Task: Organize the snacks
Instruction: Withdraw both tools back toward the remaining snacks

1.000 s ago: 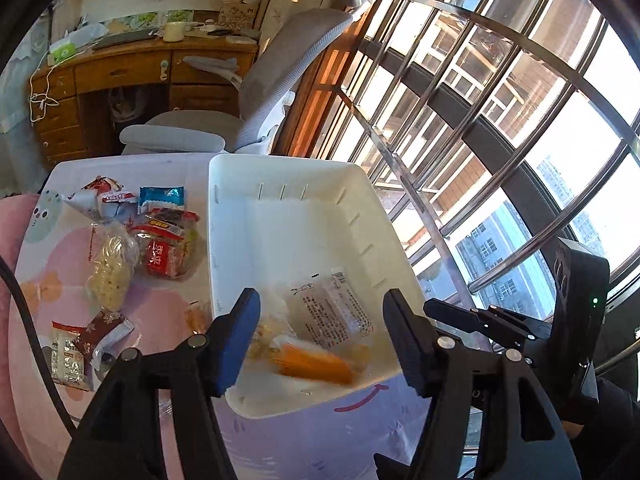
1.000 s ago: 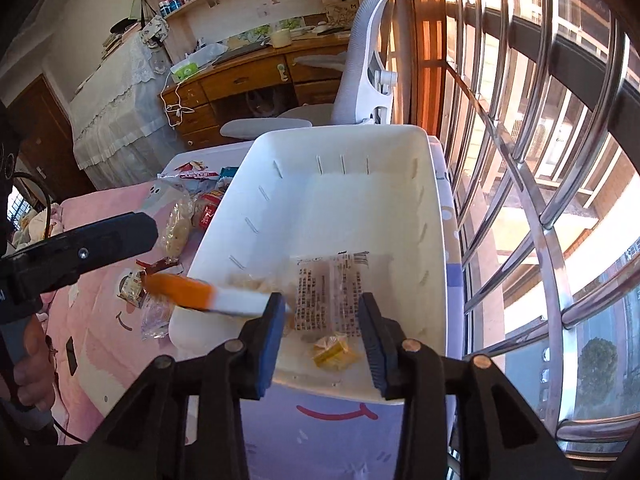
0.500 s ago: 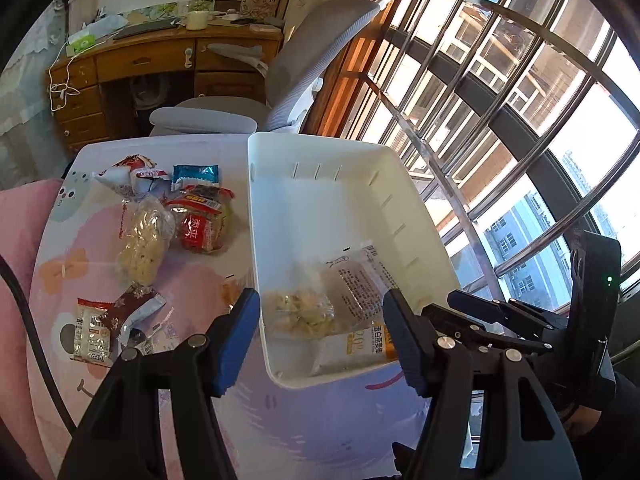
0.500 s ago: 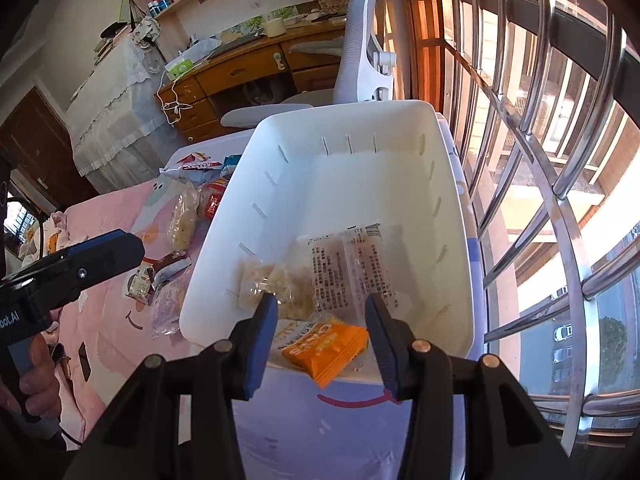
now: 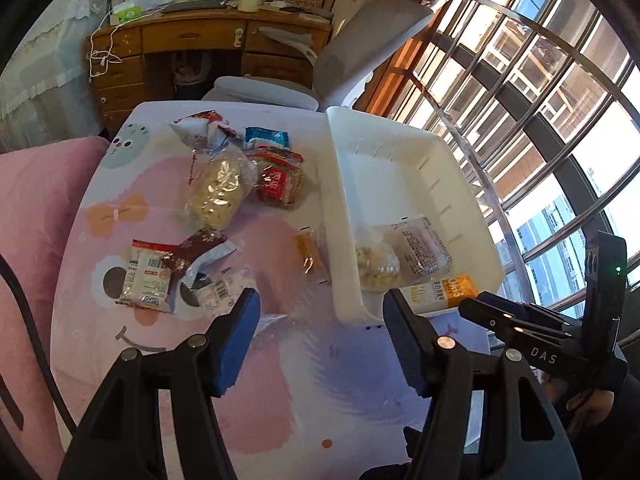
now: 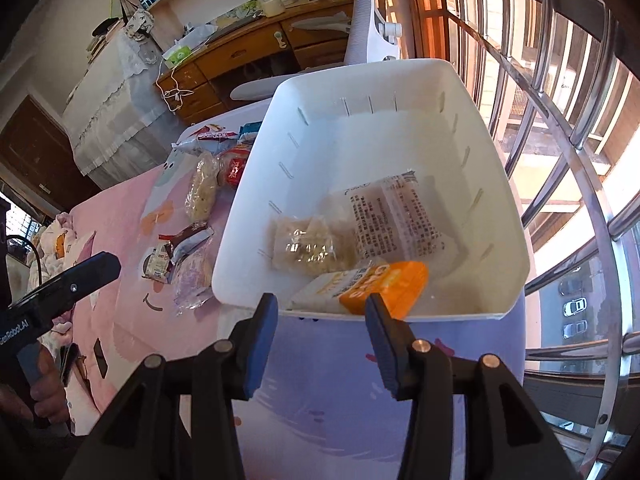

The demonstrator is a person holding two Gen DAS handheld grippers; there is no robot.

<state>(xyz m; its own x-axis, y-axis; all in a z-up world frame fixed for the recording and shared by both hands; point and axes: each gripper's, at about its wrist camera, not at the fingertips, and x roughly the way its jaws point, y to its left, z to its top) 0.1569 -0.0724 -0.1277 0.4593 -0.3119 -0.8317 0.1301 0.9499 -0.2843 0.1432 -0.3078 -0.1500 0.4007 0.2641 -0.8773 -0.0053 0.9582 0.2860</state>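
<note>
A white bin stands on the table by the window. In it lie an orange-and-white packet, a clear bag of pale snacks and a clear printed packet. Several loose snack packets lie left of the bin, among them a pale noodle bag and a red packet. My left gripper is open and empty above the table near the bin's front corner. My right gripper is open and empty just in front of the bin's near wall.
The table has a pink and lilac patterned cloth. A grey office chair and a wooden desk stand behind the table. A window with metal bars runs along the right. A pink cushion lies at the left.
The orange-and-white packet has left my right gripper and come to rest in the bin. Both grippers have drawn back from the bin toward the near table edge.
</note>
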